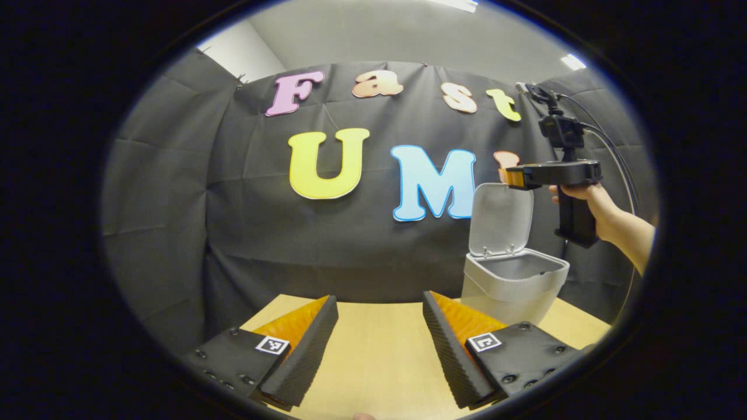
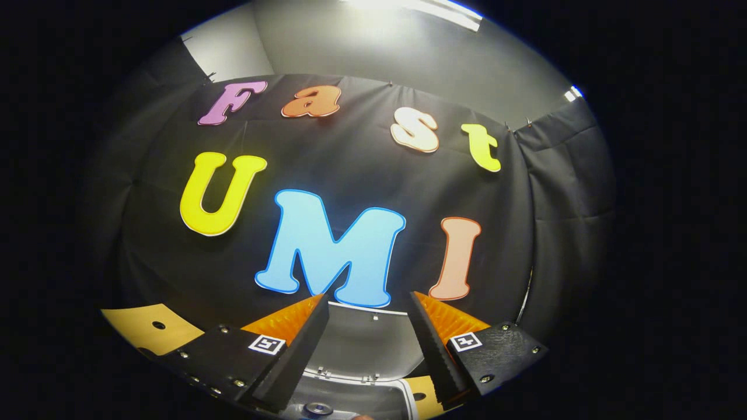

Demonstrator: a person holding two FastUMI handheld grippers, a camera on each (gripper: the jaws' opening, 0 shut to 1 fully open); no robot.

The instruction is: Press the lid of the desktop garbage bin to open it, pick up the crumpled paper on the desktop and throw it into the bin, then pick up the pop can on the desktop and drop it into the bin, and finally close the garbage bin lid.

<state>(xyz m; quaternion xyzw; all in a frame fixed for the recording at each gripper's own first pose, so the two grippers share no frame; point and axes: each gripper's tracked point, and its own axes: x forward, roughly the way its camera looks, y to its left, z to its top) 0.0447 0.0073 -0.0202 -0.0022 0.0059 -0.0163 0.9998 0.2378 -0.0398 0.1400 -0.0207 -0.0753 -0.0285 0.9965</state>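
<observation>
Here my left gripper [image 1: 379, 344] hangs over the bench [image 1: 379, 361], jaws wide apart and empty. Right of them stands the bin [image 1: 513, 283], lid [image 1: 502, 219] upright. My right gripper [image 2: 367, 344] hovers above it, jaws apart, empty.

Bin [image 1: 513, 280] lid [image 1: 502, 219] upright; right gripper [image 1: 516, 177] above.

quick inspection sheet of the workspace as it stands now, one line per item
surface: light wooden tabletop, bare where it shows.
job's things: grey garbage bin at the table's back right, lid standing upright, open; contents not visible.
clutter: nothing seen.
grippers: left gripper open above the table; right gripper open, held in a hand above the bin.
cables: black cable arcs from the right gripper's camera.
surroundings: black cloth wall, ceiling lights.
</observation>
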